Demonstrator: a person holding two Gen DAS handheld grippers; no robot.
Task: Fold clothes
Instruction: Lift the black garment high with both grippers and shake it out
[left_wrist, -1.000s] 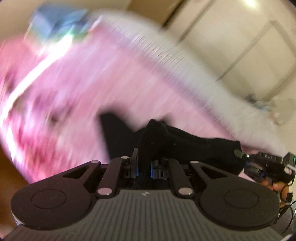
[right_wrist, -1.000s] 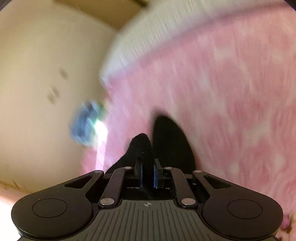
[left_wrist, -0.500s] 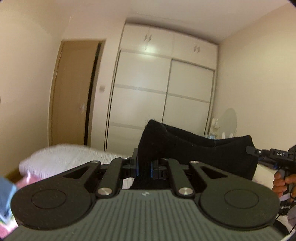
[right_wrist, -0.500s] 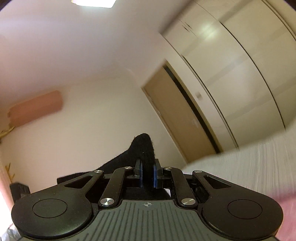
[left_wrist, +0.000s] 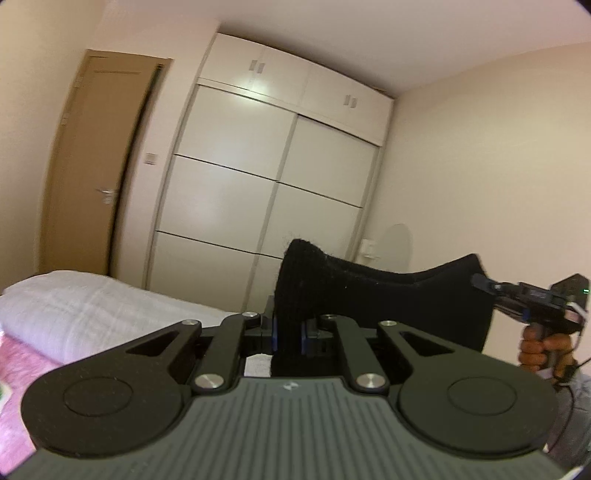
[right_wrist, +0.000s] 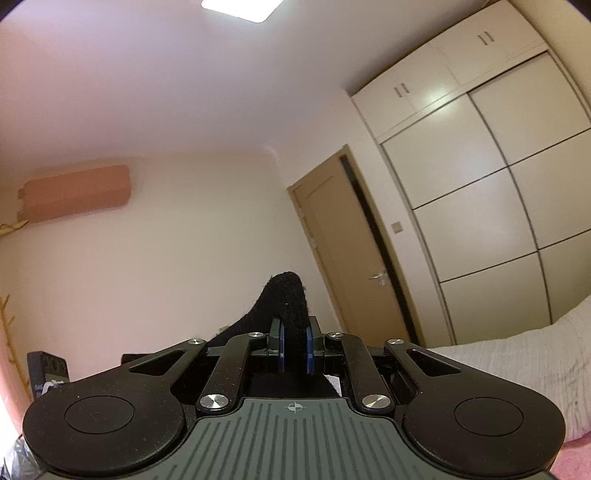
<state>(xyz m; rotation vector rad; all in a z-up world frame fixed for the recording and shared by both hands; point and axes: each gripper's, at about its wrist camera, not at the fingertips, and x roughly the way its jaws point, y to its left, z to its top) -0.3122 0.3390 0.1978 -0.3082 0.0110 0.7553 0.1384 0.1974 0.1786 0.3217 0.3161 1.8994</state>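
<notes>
black knitted cloth (left_wrist: 384, 295): it hangs in the air between the two grippers, high over the bed, with its top edge pulled into a line.
left gripper (left_wrist: 287, 334): its jaws are clenched on one top corner of the cloth, and a bit of cloth pokes up above them.
right gripper (right_wrist: 294, 345): its jaws are clenched on the other top corner. in the left view it shows at the far end of the cloth, with a hand (left_wrist: 543, 349) on its handle.
why it is held like this: two corners held apart and up high let the cloth hang flat, so i think it can be laid down smooth for folding.
bed (left_wrist: 92, 306): a white blanket and a pink cover lie low below the cloth.
room: a cream wardrobe (left_wrist: 266, 177) and a brown door (left_wrist: 92, 166) stand behind.
task so far: i think no fold is made yet.
</notes>
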